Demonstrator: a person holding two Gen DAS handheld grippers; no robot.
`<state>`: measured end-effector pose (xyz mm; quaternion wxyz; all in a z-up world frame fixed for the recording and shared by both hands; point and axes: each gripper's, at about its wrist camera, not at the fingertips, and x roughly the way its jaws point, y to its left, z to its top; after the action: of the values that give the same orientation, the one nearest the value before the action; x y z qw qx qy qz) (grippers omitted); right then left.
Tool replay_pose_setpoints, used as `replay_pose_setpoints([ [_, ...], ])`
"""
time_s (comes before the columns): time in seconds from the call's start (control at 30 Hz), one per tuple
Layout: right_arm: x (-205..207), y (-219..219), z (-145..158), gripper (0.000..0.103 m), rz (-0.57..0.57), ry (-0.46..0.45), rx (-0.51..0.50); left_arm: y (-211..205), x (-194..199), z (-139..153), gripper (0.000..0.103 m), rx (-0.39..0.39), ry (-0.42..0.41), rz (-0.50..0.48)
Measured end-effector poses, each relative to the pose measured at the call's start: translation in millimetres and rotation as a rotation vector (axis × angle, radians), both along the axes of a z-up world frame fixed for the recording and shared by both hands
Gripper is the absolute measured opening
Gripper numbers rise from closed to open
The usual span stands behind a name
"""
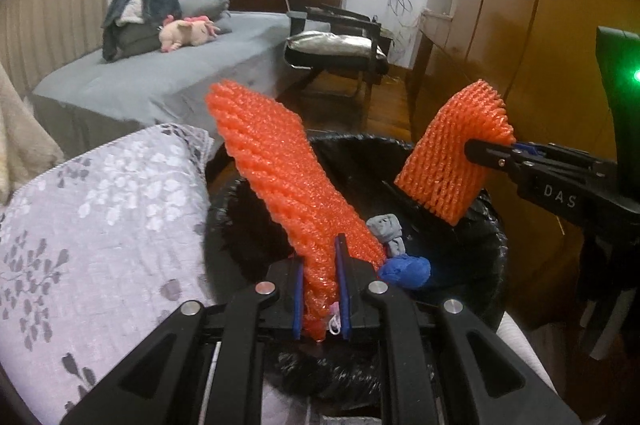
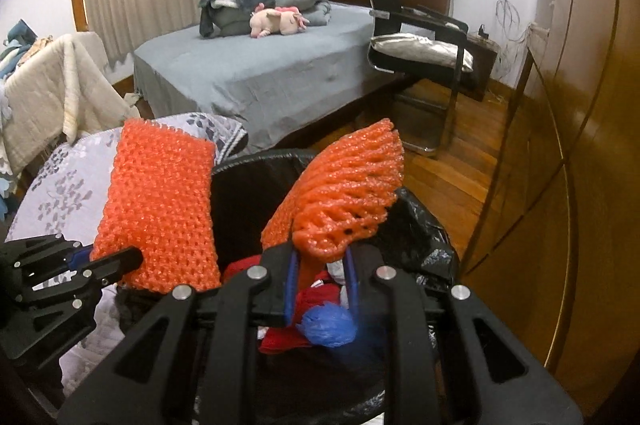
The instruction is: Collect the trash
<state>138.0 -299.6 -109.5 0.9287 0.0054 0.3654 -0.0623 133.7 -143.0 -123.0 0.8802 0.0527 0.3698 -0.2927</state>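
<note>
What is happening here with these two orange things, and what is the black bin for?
A person is collecting trash with a claw in each hand. The left claw is shut on one orange foam net, and the right claw is shut on a second orange foam net. Both nets are held above the black-lined trash bin, which already holds a blue wad and other scraps. Neither net is released yet.

Two orange foam nets (image 1: 288, 181) (image 1: 452, 157), black bin liner (image 1: 472, 257), blue wad (image 1: 406, 271), grey floral-print cloth (image 1: 100, 209), grey bedsheet (image 1: 168, 77)
</note>
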Motion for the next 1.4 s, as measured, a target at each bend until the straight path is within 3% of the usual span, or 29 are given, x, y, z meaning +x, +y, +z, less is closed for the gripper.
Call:
replay_pose_setpoints([
  [0.17,14.7,-4.2,-19.9,0.027,0.005,0.054,-0.020,-12.9,12.7,-15.6,0.014,0.005,0.038,-0.026],
  [0.23,18.3,-4.8,-25.9,0.042,0.001,0.074,-0.025,-15.5,17.3,-20.9,0.016,0.005,0.052,-0.031],
  [0.3,19.2,-5.4,-30.1,0.052,-0.008,0.084,-0.027,-16.7,21.0,-25.9,0.024,-0.001,0.070,-0.034],
  [0.37,18.2,-6.6,-31.9,0.058,-0.017,0.084,-0.027,-14.7,23.3,-28.4,0.044,-0.004,0.078,-0.027],
  [0.67,7.6,-13.7,-23.1,0.090,-0.056,0.044,-0.015,10.4,26.9,-24.3,0.063,-0.012,0.077,0.040],
  [0.93,-7.3,6.2,15.4,0.096,-0.027,-0.019,0.031,41.9,13.3,2.9,0.093,-0.024,0.019,0.113],
  [1.07,-15.4,21.0,36.0,0.097,-0.001,-0.045,0.062,57.5,4.8,22.5,0.097,-0.039,-0.003,0.161],
  [1.4,-42.2,58.7,87.4,0.098,0.092,-0.099,0.054,93.1,-18.0,64.7,0.097,-0.016,-0.047,0.296],
])
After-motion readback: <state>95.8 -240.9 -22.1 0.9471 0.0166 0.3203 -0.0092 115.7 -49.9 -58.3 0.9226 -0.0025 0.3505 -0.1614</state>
